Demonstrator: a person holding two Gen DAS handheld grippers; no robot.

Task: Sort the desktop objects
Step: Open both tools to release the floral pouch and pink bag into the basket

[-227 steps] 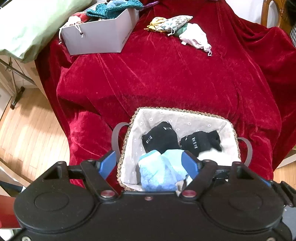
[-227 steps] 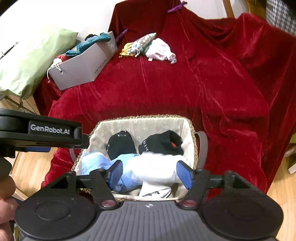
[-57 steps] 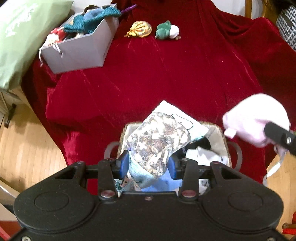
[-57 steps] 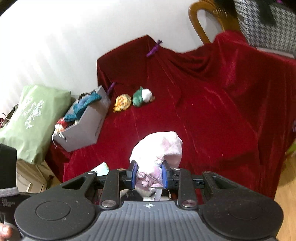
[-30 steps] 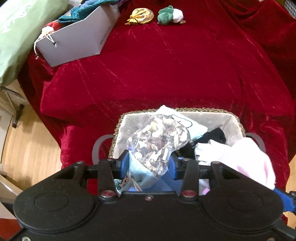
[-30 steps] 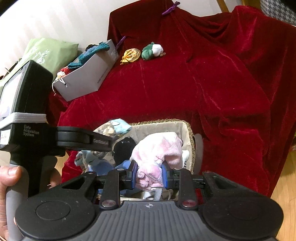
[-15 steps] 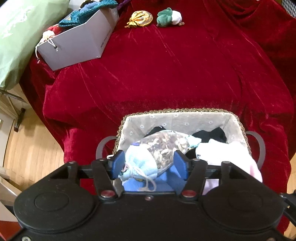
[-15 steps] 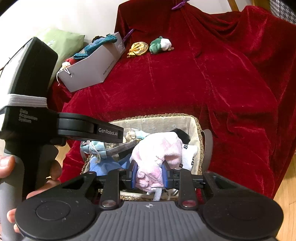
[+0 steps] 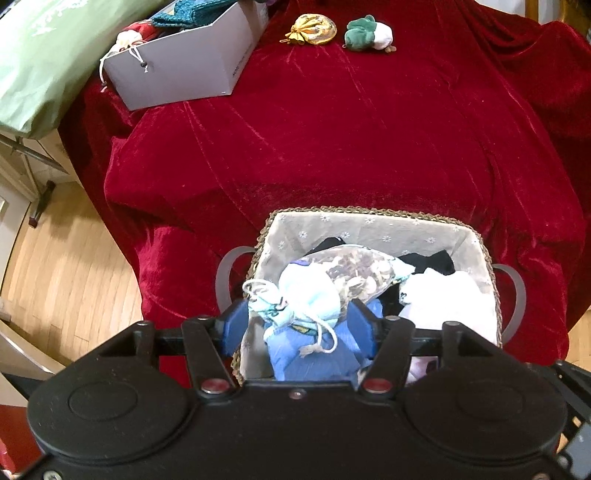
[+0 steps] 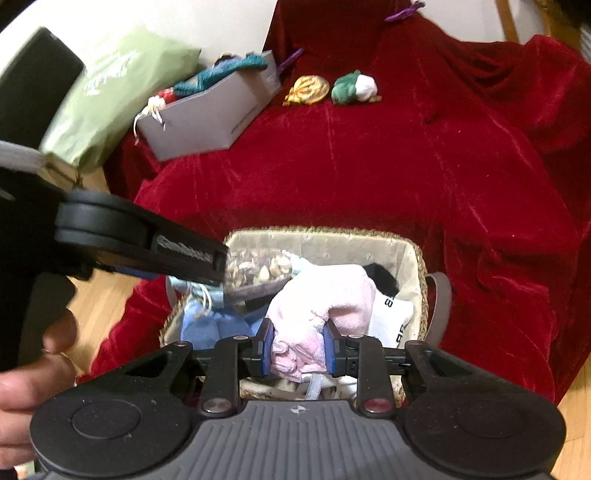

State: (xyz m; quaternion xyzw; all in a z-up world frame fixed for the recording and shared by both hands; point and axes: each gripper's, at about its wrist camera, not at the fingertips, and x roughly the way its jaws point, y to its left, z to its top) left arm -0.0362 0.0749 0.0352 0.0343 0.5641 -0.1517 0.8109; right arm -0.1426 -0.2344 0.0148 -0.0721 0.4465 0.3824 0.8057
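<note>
One red velvet cloth [image 9: 369, 140] covers the table, draped over all its edges. One green bag [image 9: 44, 62] sits off the far-left corner. One grey cardboard box [image 9: 192, 70] at the far-left corner holds teal knit items plus something red and white; count inside unclear. One woven basket with floral fabric lining and two grey handles [image 9: 369, 221] sits at the near edge, centre.

Basket contents, as far as countable: one floral-print drawstring pouch with pale blue neck [image 9: 332, 280], one blue fabric item [image 9: 306, 358] under it, one white fabric item [image 9: 443, 299], at least two black pieces [image 9: 428, 260], and one pink fleece pouch [image 10: 321, 299].

Two small items at the far edge, just beside each other: one gold pouch [image 9: 314, 28], one green-and-white pouch [image 9: 367, 31].

Left gripper [image 9: 297, 325]: jaws part-open, floral pouch lies between them in the basket's left half, pads not pressing it. A hand [image 10: 33, 369] holds its grip.

Right gripper [image 10: 299, 347]: jaws narrow, clamped on the pink pouch, which hangs over the basket's right half.
</note>
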